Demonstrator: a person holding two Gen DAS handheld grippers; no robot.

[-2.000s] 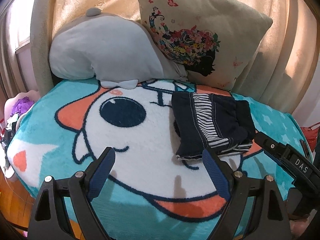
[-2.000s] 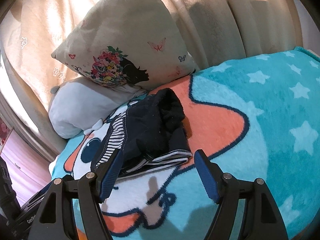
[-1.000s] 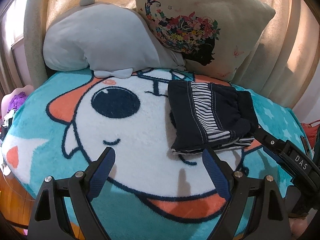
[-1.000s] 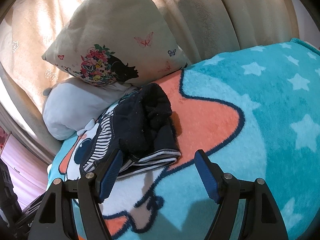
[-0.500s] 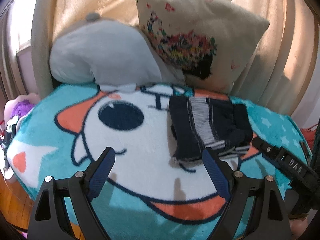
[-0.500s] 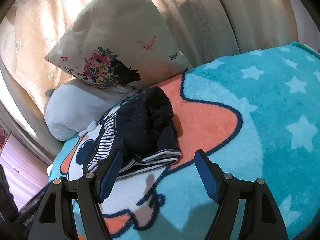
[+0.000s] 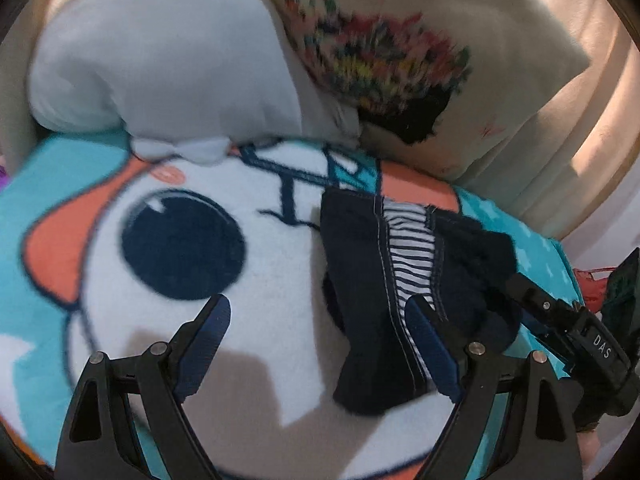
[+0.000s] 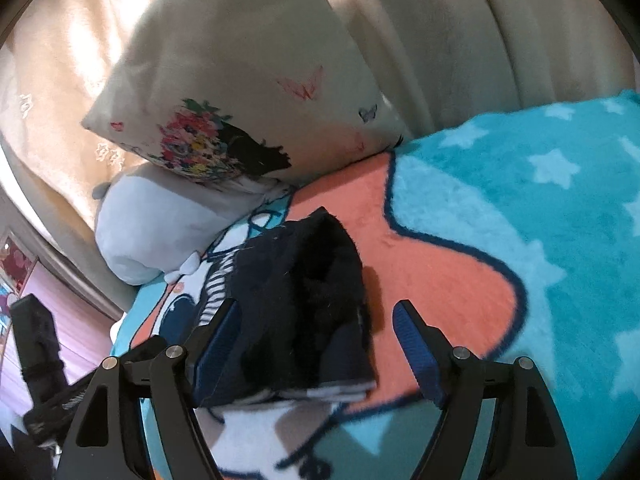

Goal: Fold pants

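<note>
The folded pants (image 7: 360, 280), dark navy with a striped panel, lie in a compact bundle on the cartoon blanket (image 7: 168, 184). My left gripper (image 7: 318, 312) is open just left of the bundle; its right fingertip (image 7: 420, 312) overlaps the pants' near end. In the right wrist view the pants (image 8: 296, 304) fill the gap between the fingers of my right gripper (image 8: 316, 316). Its jaws are opening, and the pads stand clear of the cloth. The right gripper's body (image 7: 580, 344) shows beside the bundle's right edge.
A floral pillow (image 8: 224, 92) and a grey plush cushion (image 7: 160, 52) lean against beige curtains (image 8: 460, 32) behind the pants. The teal starred part of the blanket (image 8: 540, 200) spreads to the right. The left gripper's black body (image 8: 36, 344) is at lower left.
Both grippers have moved in toward the pants, which now look larger and nearer in each view. The left view tilted down and is blurred. The right jaws stand slightly wider.
</note>
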